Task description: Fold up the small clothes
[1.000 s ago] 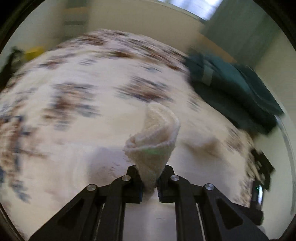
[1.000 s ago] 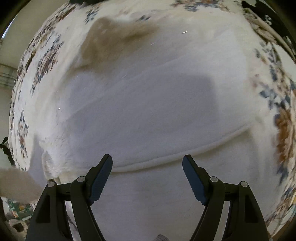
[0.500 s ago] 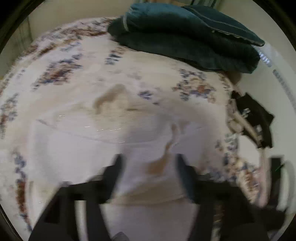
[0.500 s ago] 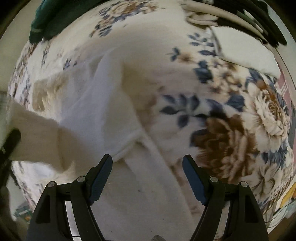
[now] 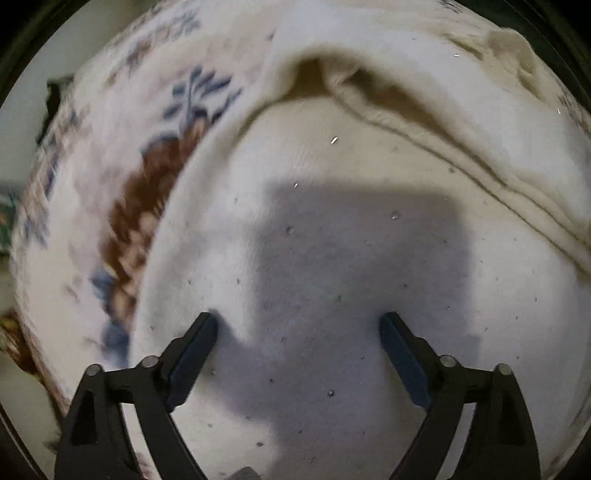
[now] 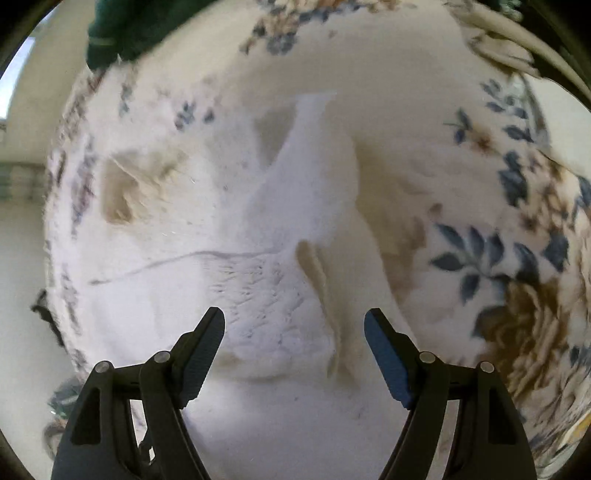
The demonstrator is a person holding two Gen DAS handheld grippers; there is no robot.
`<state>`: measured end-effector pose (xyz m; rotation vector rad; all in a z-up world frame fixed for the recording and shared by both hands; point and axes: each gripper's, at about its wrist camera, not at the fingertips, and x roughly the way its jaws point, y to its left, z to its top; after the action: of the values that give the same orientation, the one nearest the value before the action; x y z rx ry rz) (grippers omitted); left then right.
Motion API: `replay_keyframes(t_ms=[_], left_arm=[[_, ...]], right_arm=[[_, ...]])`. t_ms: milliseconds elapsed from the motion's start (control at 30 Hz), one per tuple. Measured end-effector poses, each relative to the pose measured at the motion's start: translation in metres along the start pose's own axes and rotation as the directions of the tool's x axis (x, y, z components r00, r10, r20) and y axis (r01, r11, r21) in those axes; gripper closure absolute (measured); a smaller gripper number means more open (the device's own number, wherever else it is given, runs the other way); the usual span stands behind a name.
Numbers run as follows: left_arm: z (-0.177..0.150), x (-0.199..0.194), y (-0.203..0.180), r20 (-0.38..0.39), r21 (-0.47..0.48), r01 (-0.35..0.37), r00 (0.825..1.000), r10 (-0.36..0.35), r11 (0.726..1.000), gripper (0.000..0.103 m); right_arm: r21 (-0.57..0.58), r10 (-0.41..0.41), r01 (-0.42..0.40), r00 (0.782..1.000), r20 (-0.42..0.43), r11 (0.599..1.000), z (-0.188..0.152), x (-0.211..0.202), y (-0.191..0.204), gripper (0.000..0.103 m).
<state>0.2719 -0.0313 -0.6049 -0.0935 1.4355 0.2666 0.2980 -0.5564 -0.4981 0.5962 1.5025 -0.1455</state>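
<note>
A small white fleecy garment (image 5: pixel 332 229) lies spread on a flowered bedspread (image 5: pixel 122 155). In the left wrist view its hem and a folded edge (image 5: pixel 424 122) run across the upper right. My left gripper (image 5: pixel 298 332) is open and empty, close above the garment's flat body. In the right wrist view the garment (image 6: pixel 280 229) shows a sleeve (image 6: pixel 317 147) folded over the body. My right gripper (image 6: pixel 294 328) is open and empty just above the garment's near part.
The flowered bedspread (image 6: pixel 509 229) extends to the right of the garment. A dark green folded cloth (image 6: pixel 122 29) lies at the far edge. More pale cloth (image 6: pixel 498 48) lies at the upper right. The bed's left edge (image 6: pixel 48 295) drops to the floor.
My left gripper has let go of the white fold it held, opened, and dropped close over the garment. My right gripper stayed open and swung over the folded sleeve.
</note>
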Motion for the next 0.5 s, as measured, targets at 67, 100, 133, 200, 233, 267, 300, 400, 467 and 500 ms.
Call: replay_keyframes(t_ms=[67,100,133,200,233,267,300,400,467,500], left_arm=[[0.003,0.01,-0.001,-0.018,-0.011,0.009,1.0,-0.009,1.0,0.0],[0.005,0.015,-0.002,-0.032,-0.021,0.015,0.999,-0.015,1.0,0.0],[0.007,0.017,-0.001,-0.036,-0.029,0.02,0.999,-0.021,0.999,0.0],[0.012,0.02,-0.001,-0.056,-0.047,0.028,0.998,-0.031,0.999,0.0],[0.014,0.022,0.001,-0.063,-0.052,0.03,0.997,-0.033,0.998,0.0],[0.016,0.022,0.001,-0.07,-0.056,0.03,0.997,-0.033,0.998,0.0],[0.017,0.022,0.0,-0.074,-0.05,0.028,0.997,-0.032,0.998,0.0],[0.023,0.023,0.0,-0.077,-0.034,0.034,0.996,-0.037,0.999,0.0],[0.029,0.022,0.003,-0.093,-0.03,0.035,0.995,-0.038,0.999,0.0],[0.03,0.02,0.004,-0.1,-0.027,0.031,0.994,-0.034,0.999,0.0]], right_arm=[[-0.058,-0.019,0.018,1.0,-0.014,0.998,-0.003,0.014,0.011,0.078],[-0.104,-0.053,0.051,0.998,-0.017,0.993,-0.006,0.021,0.019,0.094],[-0.143,-0.082,0.079,0.996,-0.016,0.987,-0.008,0.026,0.024,0.094],[-0.217,-0.096,0.103,0.994,0.043,0.971,-0.015,0.018,0.033,0.095],[-0.253,-0.115,0.133,0.99,0.087,0.958,-0.018,0.009,0.038,0.096],[-0.279,-0.115,0.149,0.984,0.134,0.949,-0.02,-0.004,0.042,0.096],[-0.286,-0.112,0.16,0.978,0.179,0.945,-0.019,-0.018,0.041,0.096],[-0.277,-0.133,0.203,0.958,0.253,0.939,-0.005,-0.047,0.031,0.096],[-0.269,-0.2,0.253,0.957,0.21,0.929,0.013,-0.031,0.02,0.096],[-0.267,-0.201,0.237,0.967,0.156,0.934,0.018,-0.021,0.014,0.095]])
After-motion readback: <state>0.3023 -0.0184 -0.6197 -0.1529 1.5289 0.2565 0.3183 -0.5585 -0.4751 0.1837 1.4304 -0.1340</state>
